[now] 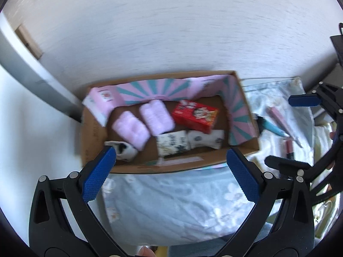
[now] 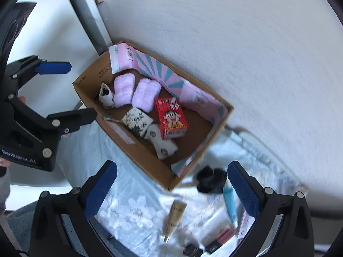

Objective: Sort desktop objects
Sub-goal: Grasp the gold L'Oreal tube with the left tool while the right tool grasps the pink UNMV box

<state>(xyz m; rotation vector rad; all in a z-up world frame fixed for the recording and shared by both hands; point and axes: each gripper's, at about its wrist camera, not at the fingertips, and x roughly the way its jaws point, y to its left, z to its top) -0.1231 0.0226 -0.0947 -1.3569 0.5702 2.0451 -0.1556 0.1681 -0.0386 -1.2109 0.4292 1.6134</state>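
A cardboard box (image 1: pixel 133 167) (image 2: pixel 90 94) stands on the flowered cloth against the wall. It holds two fluffy pink pads (image 1: pixel 143 122) (image 2: pixel 137 92), a red carton (image 1: pixel 195 114) (image 2: pixel 171 117), patterned white pouches (image 1: pixel 188 143) (image 2: pixel 150 130) and a pink packet (image 1: pixel 101 102) (image 2: pixel 124 57). My left gripper (image 1: pixel 169 171) is open and empty, hovering over the box's near edge. My right gripper (image 2: pixel 171 190) is open and empty, above the box's near corner. Loose on the cloth lie a blue tube (image 2: pixel 230 205) (image 1: pixel 274 128), a gold tube (image 2: pixel 174 218), a black clip (image 2: pixel 211 180) and a pink lipstick (image 2: pixel 220 238).
A white textured wall (image 1: pixel 171 32) rises right behind the box. A grey pole (image 2: pixel 85 15) stands at the box's left end. The cloth-covered table (image 1: pixel 171 203) ends close to me. Each gripper shows in the other's view, left (image 2: pixel 64 92) and right (image 1: pixel 300 132).
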